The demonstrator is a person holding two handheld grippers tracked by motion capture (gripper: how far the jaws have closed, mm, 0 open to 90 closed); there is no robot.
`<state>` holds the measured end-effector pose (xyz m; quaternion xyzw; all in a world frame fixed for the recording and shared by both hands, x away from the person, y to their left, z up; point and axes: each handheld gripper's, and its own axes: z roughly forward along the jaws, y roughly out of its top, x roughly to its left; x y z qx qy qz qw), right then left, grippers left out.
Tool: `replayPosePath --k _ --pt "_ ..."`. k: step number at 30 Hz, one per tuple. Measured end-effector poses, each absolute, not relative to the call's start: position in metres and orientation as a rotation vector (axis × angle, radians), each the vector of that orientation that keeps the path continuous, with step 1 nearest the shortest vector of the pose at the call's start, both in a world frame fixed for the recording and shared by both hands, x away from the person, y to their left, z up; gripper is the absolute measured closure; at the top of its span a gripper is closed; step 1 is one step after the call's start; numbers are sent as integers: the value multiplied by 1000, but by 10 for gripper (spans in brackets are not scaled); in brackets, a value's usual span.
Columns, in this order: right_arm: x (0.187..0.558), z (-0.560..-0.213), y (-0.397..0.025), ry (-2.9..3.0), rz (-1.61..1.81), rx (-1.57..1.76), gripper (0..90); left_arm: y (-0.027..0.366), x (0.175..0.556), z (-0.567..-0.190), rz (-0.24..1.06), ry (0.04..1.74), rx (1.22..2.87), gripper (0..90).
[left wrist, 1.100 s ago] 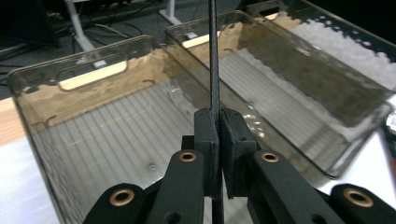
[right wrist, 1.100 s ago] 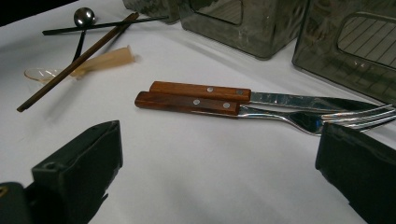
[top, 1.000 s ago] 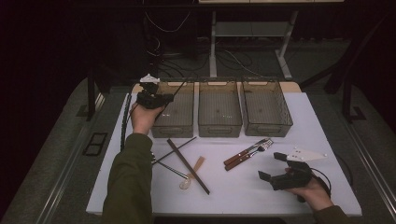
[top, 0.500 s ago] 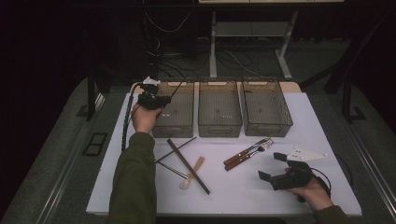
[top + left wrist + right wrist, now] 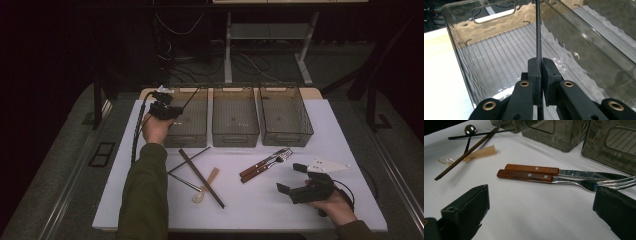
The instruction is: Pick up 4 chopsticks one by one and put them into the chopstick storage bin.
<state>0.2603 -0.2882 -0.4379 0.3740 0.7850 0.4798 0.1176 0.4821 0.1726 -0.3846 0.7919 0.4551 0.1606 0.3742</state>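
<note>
Nearest the person, the right gripper (image 5: 292, 184) rests low on the white table (image 5: 320, 120) with its jaws spread wide and nothing between them. Just beyond it lie a wooden-handled knife (image 5: 554, 171) and a wooden-handled fork (image 5: 564, 180), side by side and touching. Both look stiff and fairly heavy for their size; the riveted handles offer the surest hold, since the polished blade and tines would probably slip between hard pads.

To the left, at middle depth, a brown chopstick (image 5: 201, 178), a clear plastic spoon (image 5: 206, 186) and a thin black chopstick (image 5: 189, 160) lie crossed in a loose pile.

Farther off, the left gripper (image 5: 171, 111) is raised over the near left edge of the left bin (image 5: 192, 137), its jaws pressed together on a black chopstick (image 5: 538, 32). This stick is light, rigid and thin, so a pinch near one end leaves the long free part to swing; it would likely drop cleanly once released.

The left gripper view shows the stick standing up from the pads over the bin's ribbed floor, which the high view renders as a faint line. The high view alone places all three bins in a row, with the middle bin (image 5: 235, 137) and right bin (image 5: 286, 139) holding nothing.
</note>
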Motion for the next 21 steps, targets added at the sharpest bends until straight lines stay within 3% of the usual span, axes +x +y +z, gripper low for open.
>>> replayPosePath --k 6,21 --pt "260 -438 -288 2296 1404 1093 9 172 483 -387 391 1180 2036 840" --pt "260 -438 -288 2290 1405 1098 9 173 475 -379 439 1102 2035 542"
